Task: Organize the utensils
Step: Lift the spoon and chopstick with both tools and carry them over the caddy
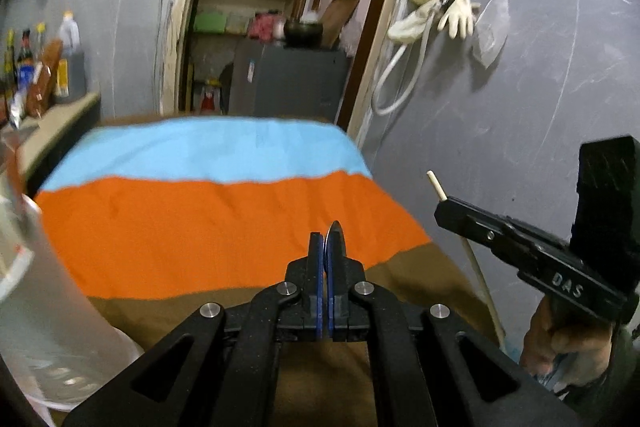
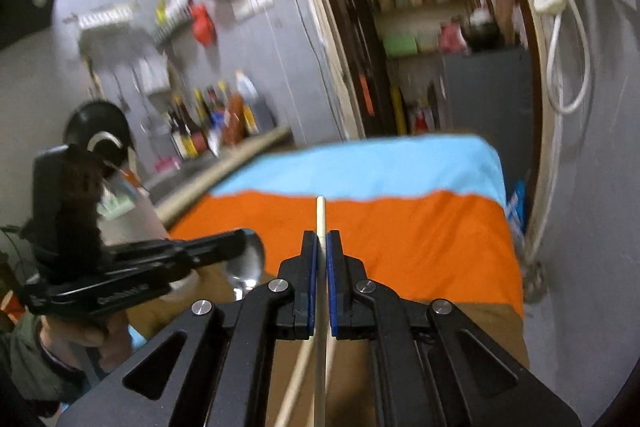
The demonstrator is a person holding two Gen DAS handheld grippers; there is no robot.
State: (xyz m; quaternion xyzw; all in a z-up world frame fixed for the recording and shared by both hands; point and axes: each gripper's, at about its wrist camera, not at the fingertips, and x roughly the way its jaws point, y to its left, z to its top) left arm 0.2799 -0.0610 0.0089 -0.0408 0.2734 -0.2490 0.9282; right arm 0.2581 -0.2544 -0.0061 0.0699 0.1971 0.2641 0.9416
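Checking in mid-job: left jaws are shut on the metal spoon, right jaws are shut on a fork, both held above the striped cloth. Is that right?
Not quite. The right gripper is shut on wooden chopsticks, not a fork, as the right wrist view shows. The rest holds: the left gripper is shut on the metal spoon, both above the striped cloth.

Spoon (image 1: 334,241) handle hidden within left gripper (image 1: 327,247); chopsticks' (image 2: 320,267) lower ends cut off by frame edge
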